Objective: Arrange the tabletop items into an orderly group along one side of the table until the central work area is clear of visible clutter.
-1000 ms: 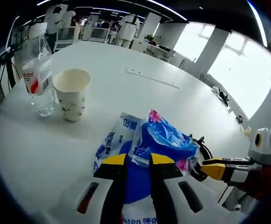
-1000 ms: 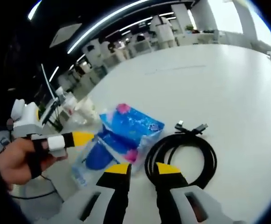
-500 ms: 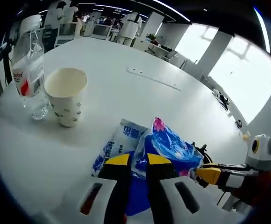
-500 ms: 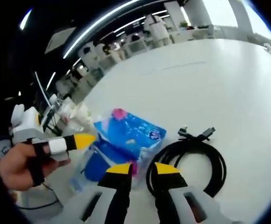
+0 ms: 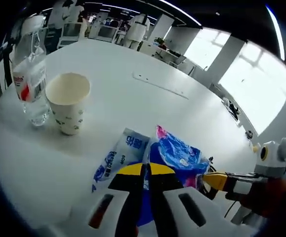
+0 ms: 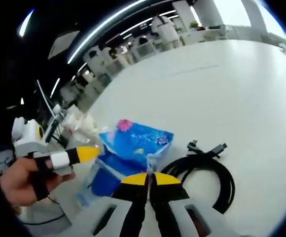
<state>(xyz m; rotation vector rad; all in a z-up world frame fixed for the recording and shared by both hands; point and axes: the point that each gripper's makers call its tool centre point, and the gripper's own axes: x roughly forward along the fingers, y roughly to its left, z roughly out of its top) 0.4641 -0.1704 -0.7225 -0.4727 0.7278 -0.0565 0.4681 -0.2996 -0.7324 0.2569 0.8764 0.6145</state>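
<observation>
Both tongs now closed, left tongs (image 5: 146, 169), right tongs (image 6: 150, 178)

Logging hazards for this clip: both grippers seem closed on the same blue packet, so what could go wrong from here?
1. The left gripper and right gripper both look shut on the blue packet; pulling apart could tear it.
2. The packet overlaps the white and blue sachet, which might drag along.
3. The black cable lies beside the packet and could snag or be swept off place.
</observation>
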